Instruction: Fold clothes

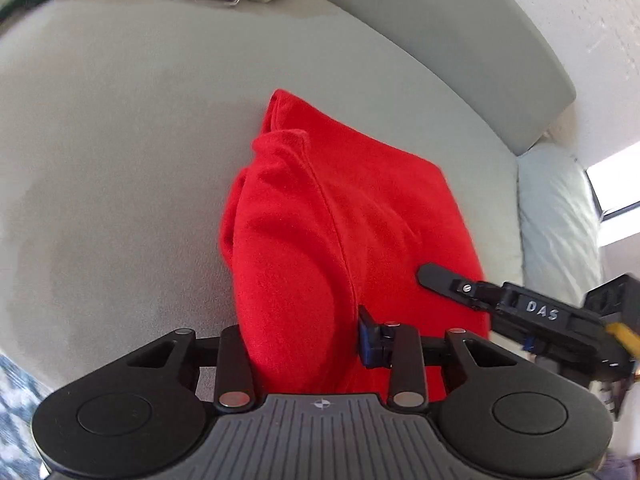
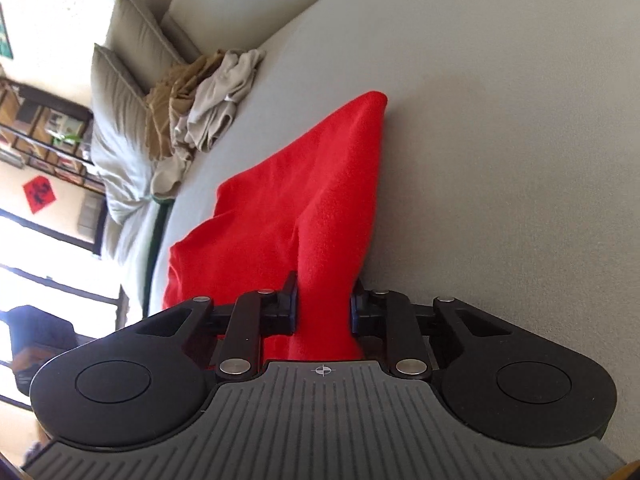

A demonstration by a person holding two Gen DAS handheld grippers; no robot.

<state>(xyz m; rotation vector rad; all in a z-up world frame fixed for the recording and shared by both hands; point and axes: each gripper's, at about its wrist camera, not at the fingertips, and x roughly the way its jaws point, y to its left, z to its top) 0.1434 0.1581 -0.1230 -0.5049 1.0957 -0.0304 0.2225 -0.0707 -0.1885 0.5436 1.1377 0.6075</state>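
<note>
Red fleece garment (image 1: 320, 220) lies bunched on the grey sofa seat (image 1: 120, 160), both the left gripper (image 1: 304, 344) and right gripper (image 2: 324, 304) clenched on its near edge; folding looks barely begun, and beige clothes (image 2: 208, 108) wait unfolded.

You face a broad grey sofa seat (image 1: 120, 128) with a matching grey backrest (image 1: 440, 28) curving behind it. Above that rises a white, rough-textured wall (image 1: 592, 12). In your right wrist view, grey cushions (image 2: 120, 80) stand piled at the sofa's far end, a dark open shelf unit (image 2: 44, 136) lines the wall, and bright daylight pours through a dark-framed window (image 2: 48, 248).
</note>
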